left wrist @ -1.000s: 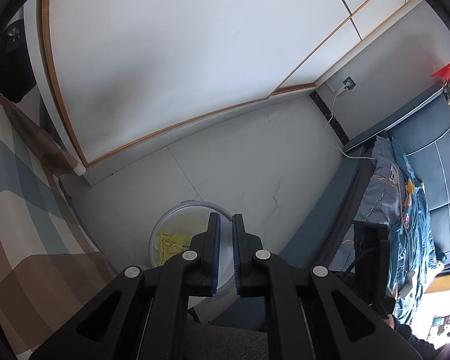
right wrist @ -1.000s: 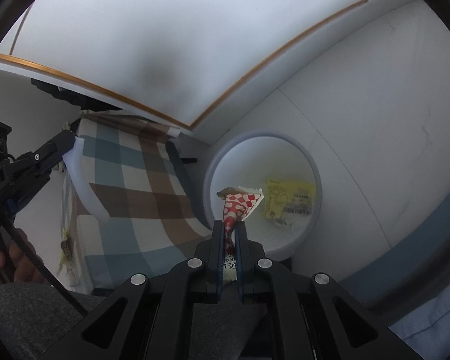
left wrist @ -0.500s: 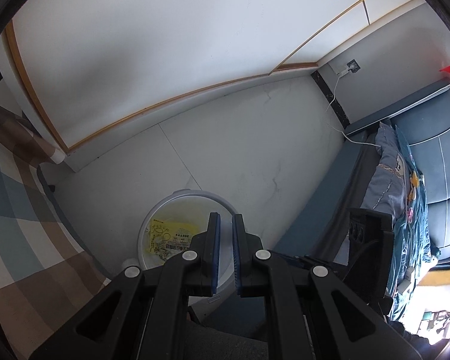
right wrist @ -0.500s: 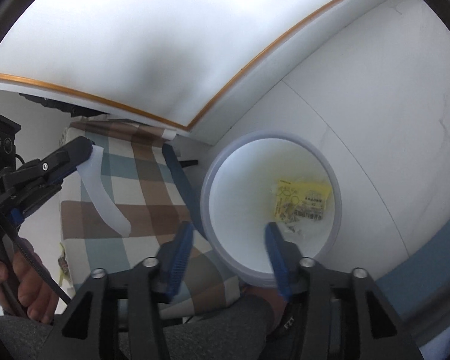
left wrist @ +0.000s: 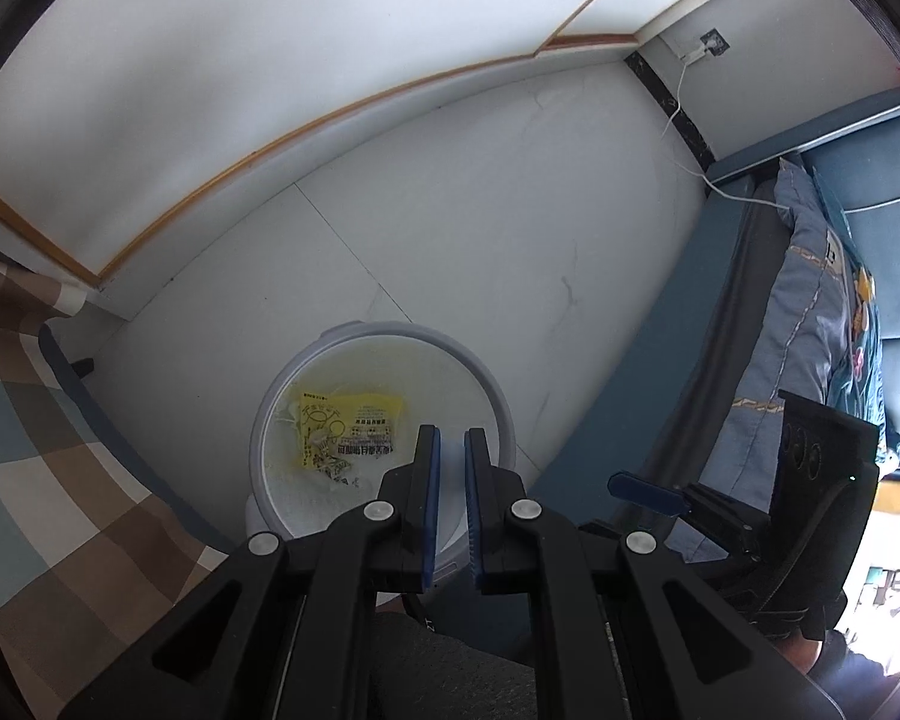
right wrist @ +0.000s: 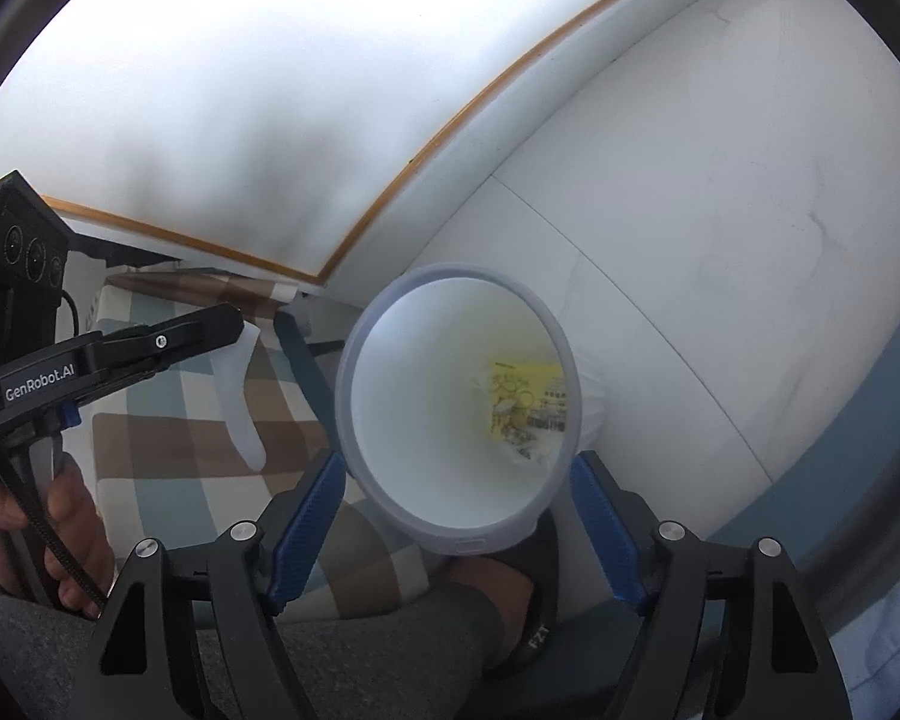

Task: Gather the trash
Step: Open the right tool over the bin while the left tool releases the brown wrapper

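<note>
A round white bin (right wrist: 459, 408) with a grey rim stands on the pale tiled floor (left wrist: 450, 228), and everything else sits around it. At its bottom lies a yellow wrapper (right wrist: 525, 399) with black printed characters, too small to read; small pale scraps lie beside it.

The right gripper (right wrist: 456, 525) hangs just above the bin's near rim, its blue-padded jaws spread wide and holding nothing. The left gripper (left wrist: 448, 501) hangs over the near side of the bin too, its jaws drawn close together with only a narrow slit between the pads and nothing in it. In the right wrist view its black body, left of the bin, carries the white lettering "GenRobot.AI".

Left of the bin lies a checked cloth (right wrist: 198, 438) in brown, blue and cream, with a white sock (right wrist: 243, 396) on it. A dark shoe just below the bin shows the letters "FZ".
</note>
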A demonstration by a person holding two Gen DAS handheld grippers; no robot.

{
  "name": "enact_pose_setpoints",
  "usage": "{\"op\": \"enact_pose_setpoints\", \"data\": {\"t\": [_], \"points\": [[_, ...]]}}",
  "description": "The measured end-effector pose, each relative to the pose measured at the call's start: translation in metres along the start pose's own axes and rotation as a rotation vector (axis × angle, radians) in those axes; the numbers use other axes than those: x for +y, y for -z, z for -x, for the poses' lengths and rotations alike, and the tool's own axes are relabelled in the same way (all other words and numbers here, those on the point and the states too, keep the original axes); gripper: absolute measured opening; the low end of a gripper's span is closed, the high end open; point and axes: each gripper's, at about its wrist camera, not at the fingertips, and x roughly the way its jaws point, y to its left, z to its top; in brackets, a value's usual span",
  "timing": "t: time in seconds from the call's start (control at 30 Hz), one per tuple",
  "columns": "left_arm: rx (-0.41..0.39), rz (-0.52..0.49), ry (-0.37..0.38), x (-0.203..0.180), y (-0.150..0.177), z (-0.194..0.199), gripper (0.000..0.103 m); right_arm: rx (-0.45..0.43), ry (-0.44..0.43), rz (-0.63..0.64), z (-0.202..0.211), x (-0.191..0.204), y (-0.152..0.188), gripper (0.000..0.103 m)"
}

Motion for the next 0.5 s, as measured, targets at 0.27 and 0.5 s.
{"op": "enact_pose_setpoints", "data": {"t": [0.27,0.5], "points": [[0.036,0.025,0.084,-0.002,-0.006,-0.003,0.031,-0.043,-0.021,0.004,0.016,0.002,0.001,0.078],[-0.014,0.119,0.046,0.019,0.004,0.018,0.079,-0.064,-0.031,0.014,0.022,0.010,0.004,0.081]]}}
